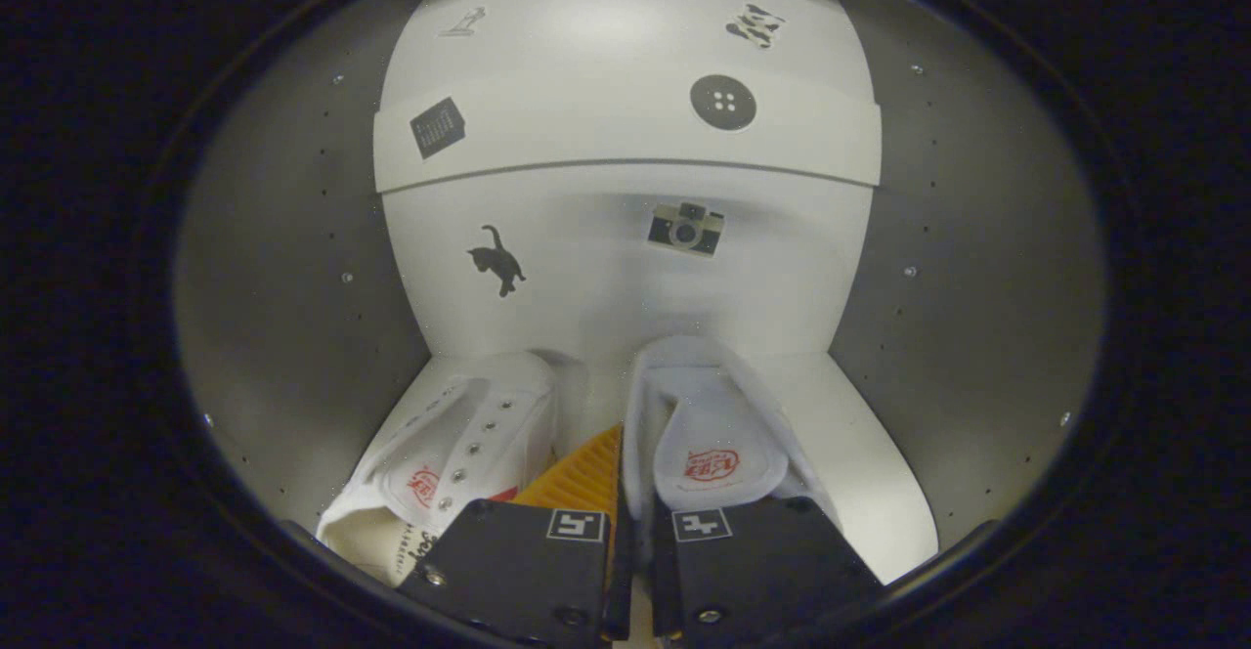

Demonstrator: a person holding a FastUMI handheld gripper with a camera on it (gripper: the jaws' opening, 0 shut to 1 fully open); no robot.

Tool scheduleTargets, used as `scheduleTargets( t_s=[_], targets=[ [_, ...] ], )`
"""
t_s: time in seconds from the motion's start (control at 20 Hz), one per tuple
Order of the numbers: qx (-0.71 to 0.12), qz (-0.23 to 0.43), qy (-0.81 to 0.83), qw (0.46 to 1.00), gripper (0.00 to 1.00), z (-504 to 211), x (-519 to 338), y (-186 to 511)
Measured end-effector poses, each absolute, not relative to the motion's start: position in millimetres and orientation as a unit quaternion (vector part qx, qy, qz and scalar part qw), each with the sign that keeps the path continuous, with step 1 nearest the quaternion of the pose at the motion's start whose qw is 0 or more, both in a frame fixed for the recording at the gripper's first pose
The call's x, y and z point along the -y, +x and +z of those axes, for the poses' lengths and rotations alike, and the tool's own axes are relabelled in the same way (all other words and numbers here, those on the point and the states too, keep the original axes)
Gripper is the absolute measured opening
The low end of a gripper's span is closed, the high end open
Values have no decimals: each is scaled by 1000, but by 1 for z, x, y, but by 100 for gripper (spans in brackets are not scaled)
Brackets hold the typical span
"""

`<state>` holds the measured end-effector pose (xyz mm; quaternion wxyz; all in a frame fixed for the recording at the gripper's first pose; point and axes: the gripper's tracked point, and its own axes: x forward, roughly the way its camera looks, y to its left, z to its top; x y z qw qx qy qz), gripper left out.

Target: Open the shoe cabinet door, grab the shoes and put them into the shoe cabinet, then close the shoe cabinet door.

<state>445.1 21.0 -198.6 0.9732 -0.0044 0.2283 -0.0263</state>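
Cabinet (625, 268) interior, claw (630, 532) clamping shoe (704, 434) (white)

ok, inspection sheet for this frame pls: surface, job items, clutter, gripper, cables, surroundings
Surface: white cabinet shelf, bare to the right of the shoes.
Job's things: two white sneakers inside the shoe cabinet; left sneaker tipped on its side, eyelets showing; right sneaker upright, insole showing.
Clutter: nothing seen.
Gripper: gripper fingers nearly together, pinching the right sneaker's left side wall; the yellow ribbed part between them shows beside that wall.
Cables: nothing seen.
Surroundings: white back panel with cat sticker, camera sticker, button sticker; grey side walls with small peg holes.
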Motion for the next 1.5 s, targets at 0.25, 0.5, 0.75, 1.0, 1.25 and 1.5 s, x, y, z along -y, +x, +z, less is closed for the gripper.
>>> scheduleTargets(
  t_s=[0.25,0.5,0.75,1.0,1.25,1.5],
  targets=[
    [-224,-49,-5,973,23,-195,-15,437],
    [-213,-23,7,977,54,-183,-24,412],
    [-167,-22,-10,986,77,-158,-28,365],
    [-133,-23,-27,990,96,-134,-36,318],
    [-118,-14,-22,993,99,-125,-40,254],
    [-76,1,-2,997,99,-102,-37,167]
  ],
)
